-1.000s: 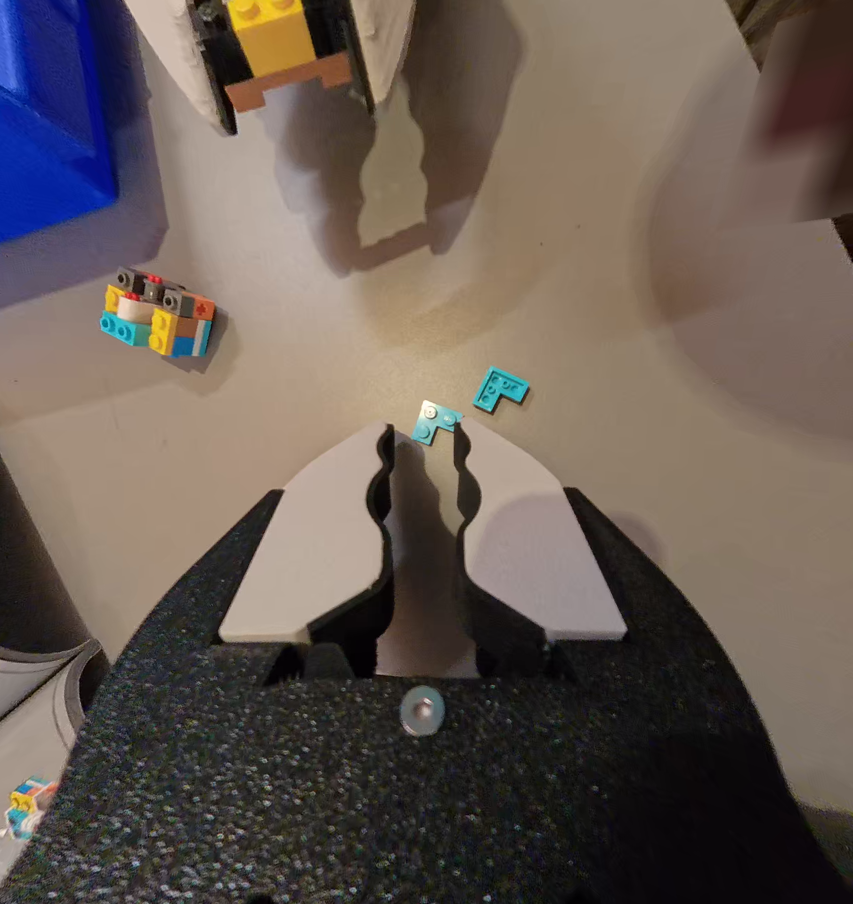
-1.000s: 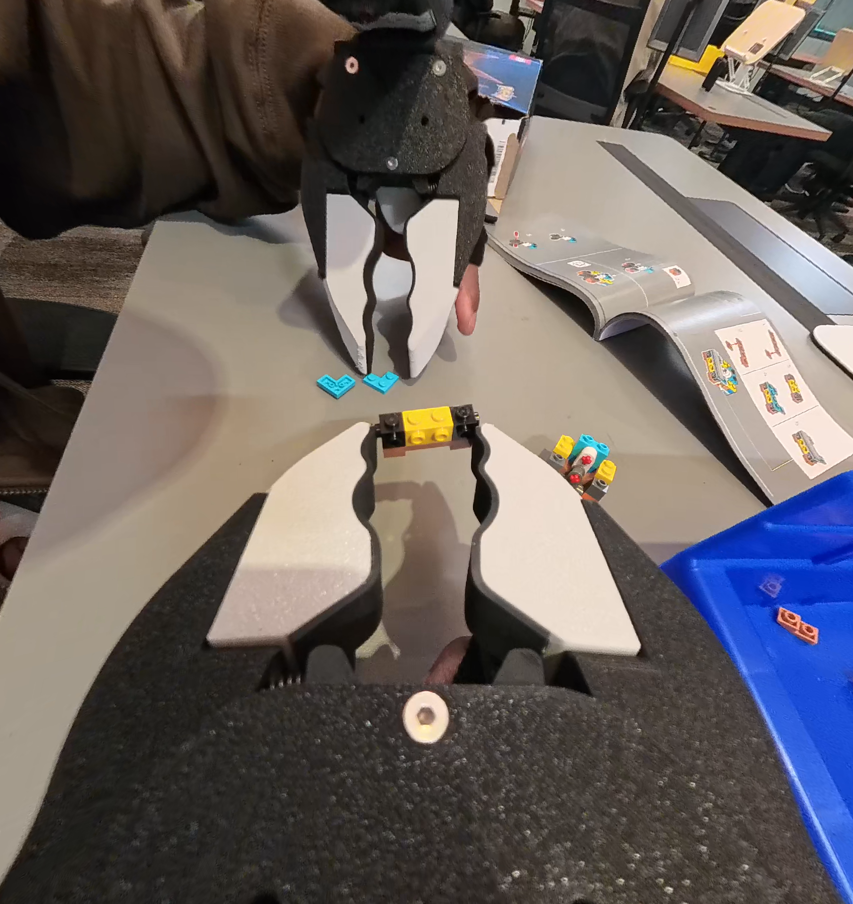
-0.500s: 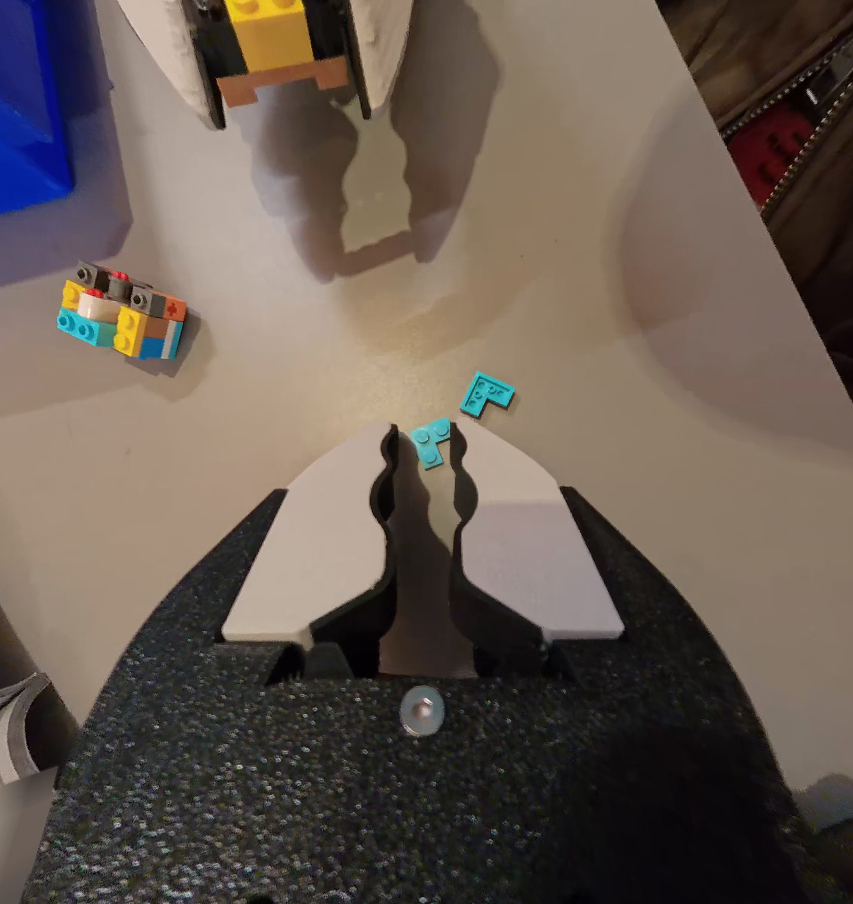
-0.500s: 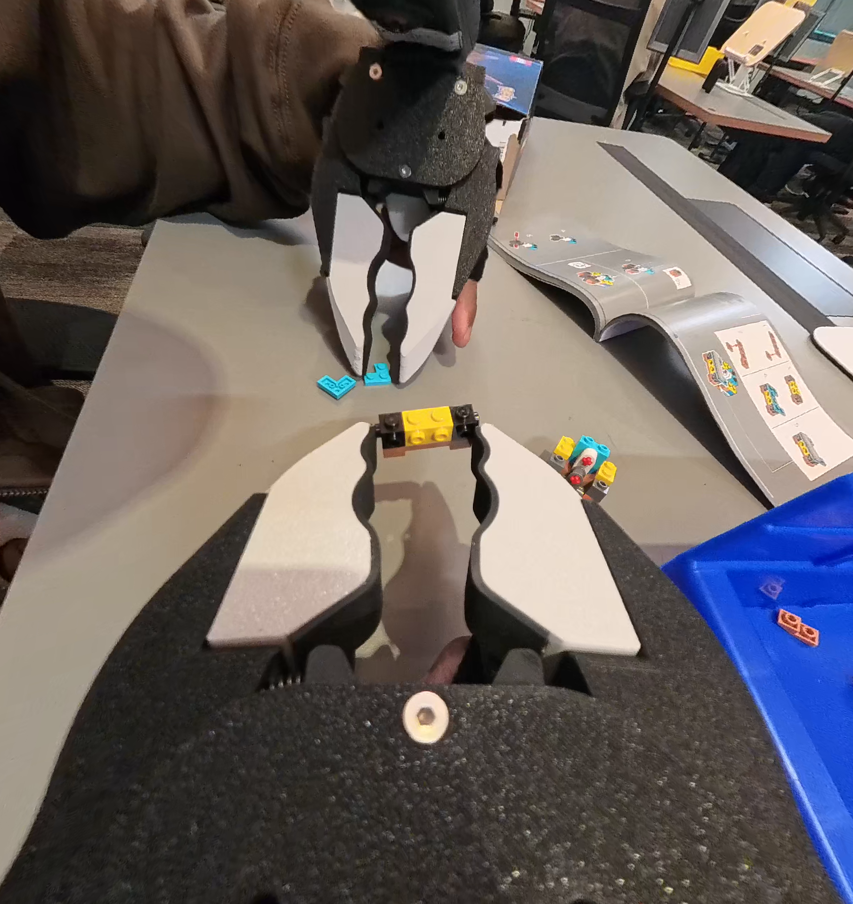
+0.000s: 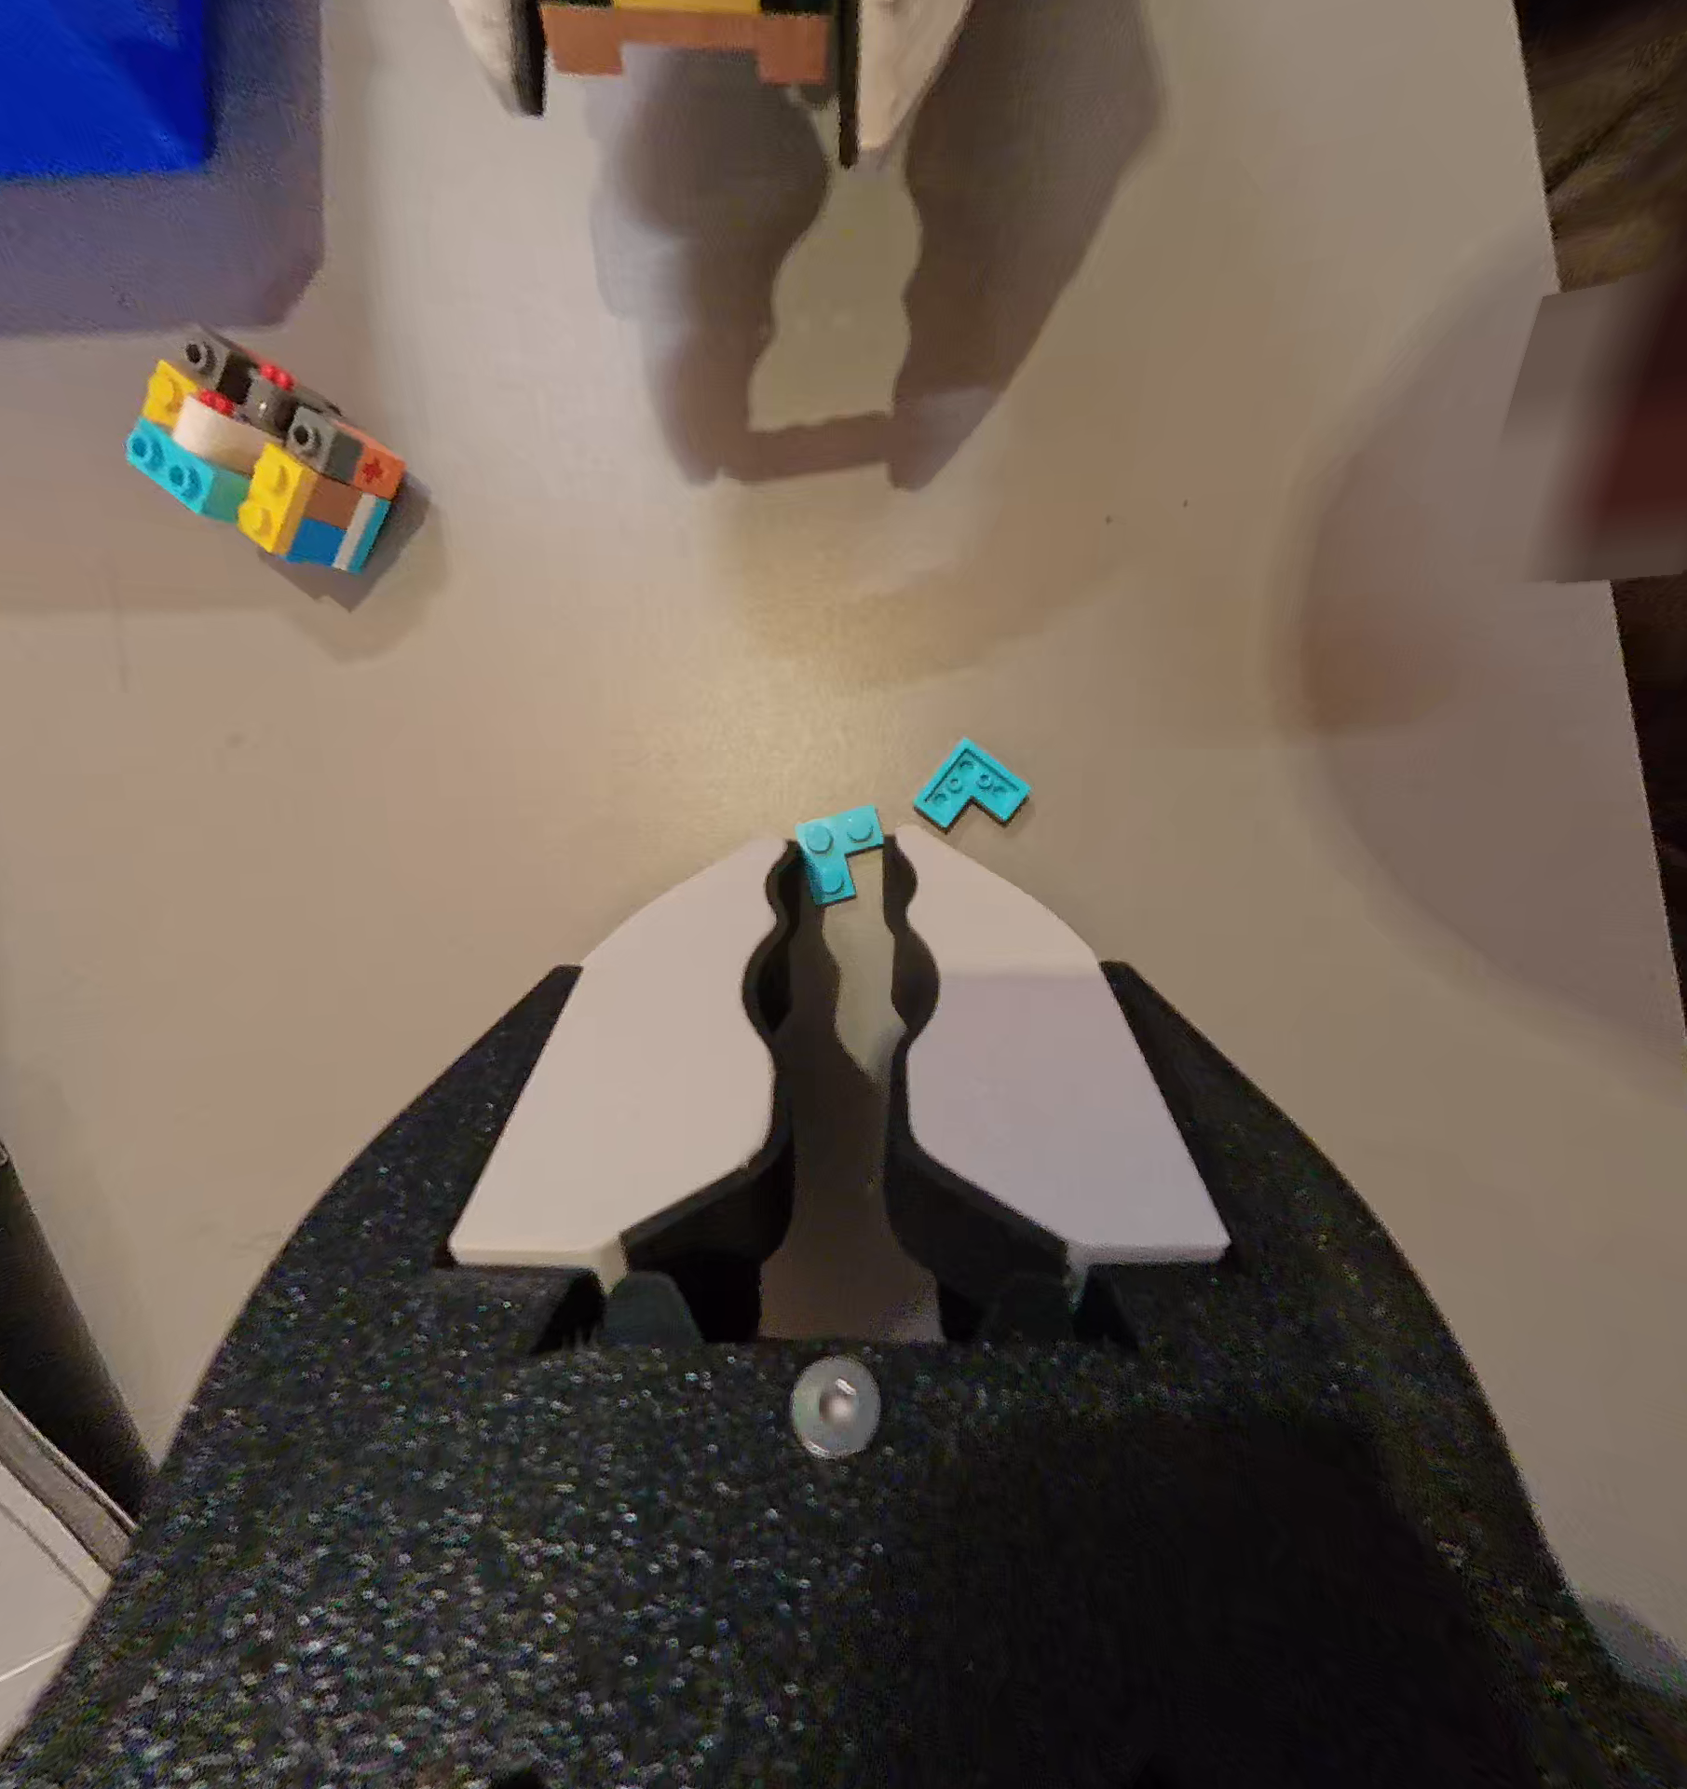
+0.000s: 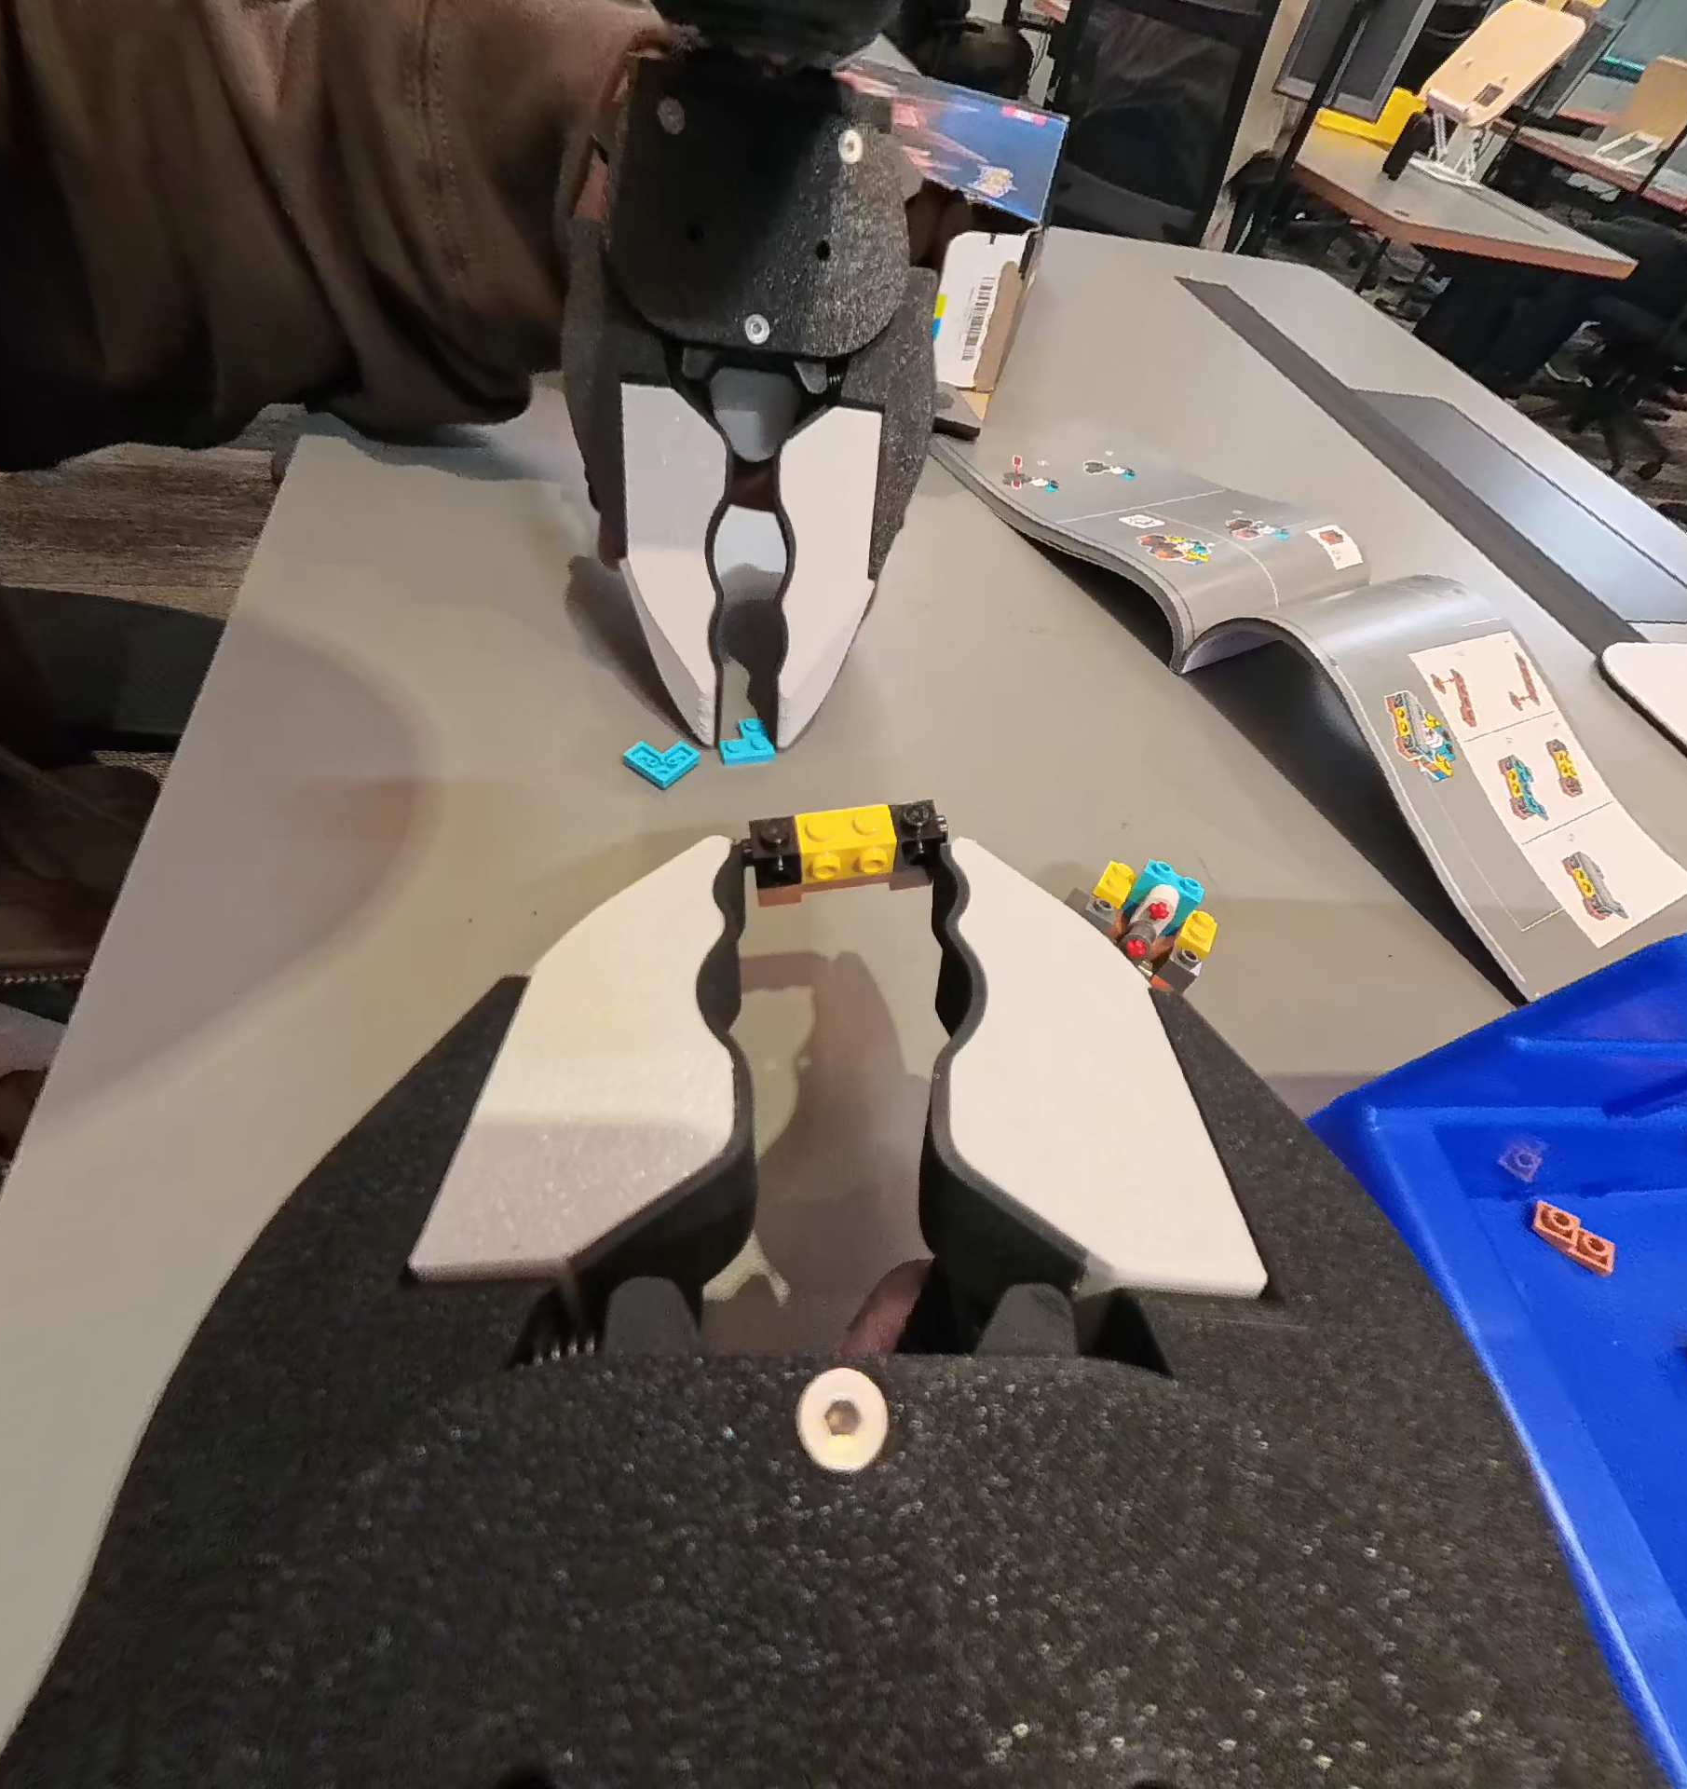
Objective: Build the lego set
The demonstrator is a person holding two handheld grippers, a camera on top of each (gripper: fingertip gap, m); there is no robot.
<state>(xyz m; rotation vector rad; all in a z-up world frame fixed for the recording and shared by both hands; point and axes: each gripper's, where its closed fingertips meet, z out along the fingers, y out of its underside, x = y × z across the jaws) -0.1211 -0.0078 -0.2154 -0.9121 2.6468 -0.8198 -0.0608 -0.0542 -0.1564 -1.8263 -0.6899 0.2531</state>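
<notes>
My left gripper points down at the table with its jaws closed to a narrow gap on a teal L-shaped plate, which lies flat on the table between the tips. It also shows in the right wrist view. A second teal L-shaped plate lies just beside it. My right gripper is shut on a small yellow, black and brown assembly and holds it above the table, facing the left gripper.
A small multicoloured build stands to the right on the grey table. An open instruction booklet lies beyond it. A blue bin with brown pieces is at the near right. A person's brown sleeve is at the back left. Some 10 centimetres of space lies between my two pairs of fingers.
My left gripper has moved forward, so the teal plate that lay ahead of its tips now sits between them, and the jaws have narrowed on it. The right gripper has held still.
</notes>
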